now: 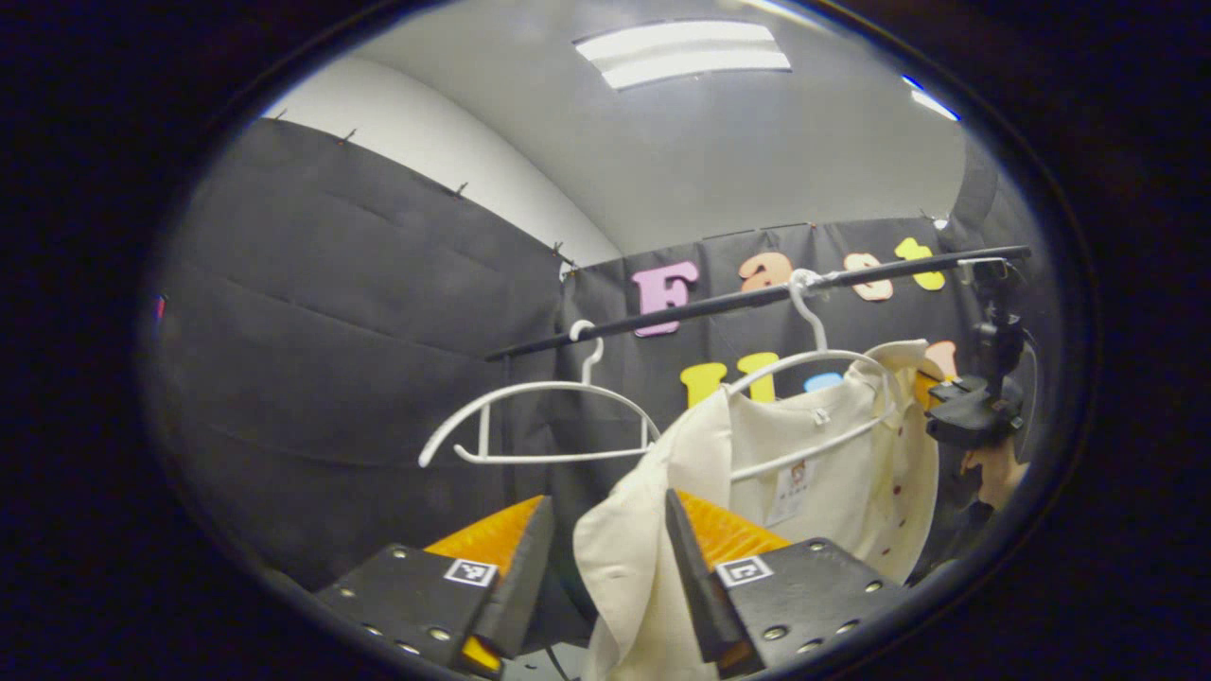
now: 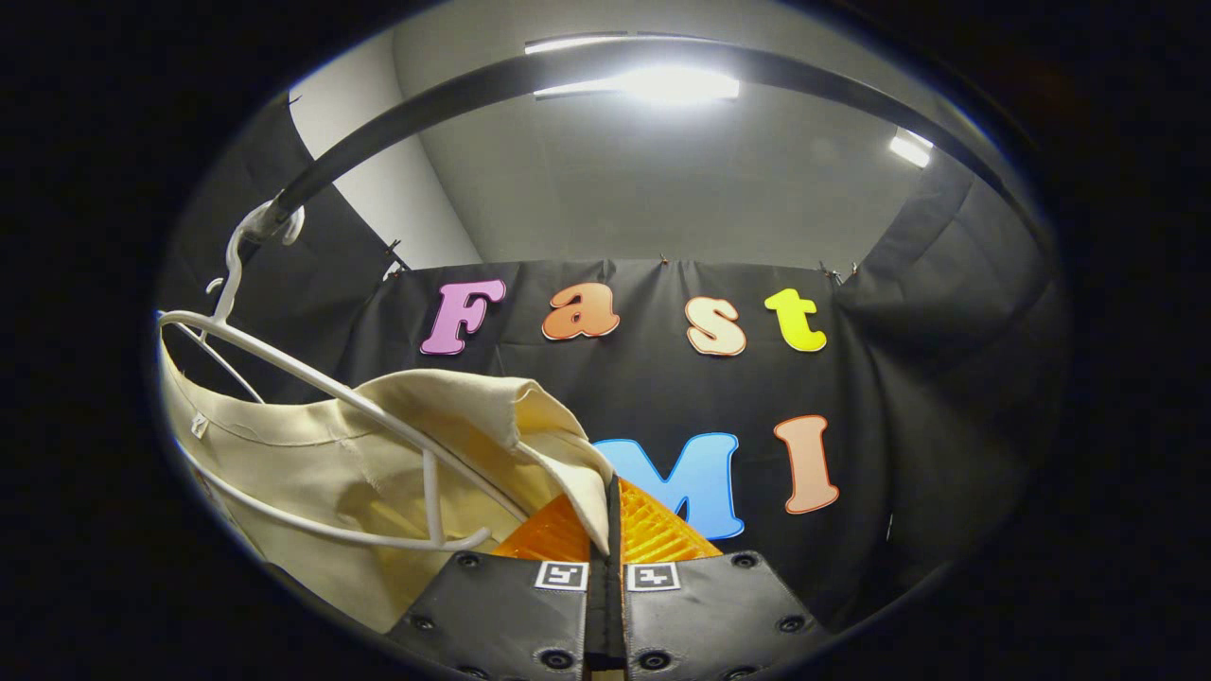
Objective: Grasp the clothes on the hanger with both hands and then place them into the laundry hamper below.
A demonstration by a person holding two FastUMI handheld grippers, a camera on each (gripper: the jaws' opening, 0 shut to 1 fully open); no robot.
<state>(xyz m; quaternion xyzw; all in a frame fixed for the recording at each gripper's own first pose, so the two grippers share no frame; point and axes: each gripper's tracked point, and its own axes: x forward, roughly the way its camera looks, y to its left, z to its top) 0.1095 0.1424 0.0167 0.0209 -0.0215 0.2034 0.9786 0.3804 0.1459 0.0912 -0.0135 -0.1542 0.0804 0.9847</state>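
Item: cream shirt [image 1: 833,454], hung on a white hanger [image 1: 814,369] from the black rail [image 1: 757,298]; a second, bare hanger [image 1: 539,416] hangs just beside it on the same rail.

Left gripper [image 1: 605,567]: fingers apart, with the shirt's hanging sleeve or shoulder between them, not yet pinched.

Right gripper [image 2: 605,544]: fingers together, clamped on the edge of the shirt's far shoulder, close to the hanger's end. In the left gripper view this gripper shows beyond the shirt, with the hand that holds it.

Hazards, judged:
- One-sided pull: with the right fingers alone gripping, a tug may slide hanger and shirt along the rail instead of freeing the cloth.
- Thin hold: the right fingers grip an edge fold, which may slip out.
- Snag: the shoulders wrap the hanger's arms; a downward pull may drag the hanger off the rail.
- The bare hanger may get knocked on the left side.

Clearance: the rail passes close overhead in the right gripper view; booth wall behind. Hamper below unseen, so room downward cannot be judged.
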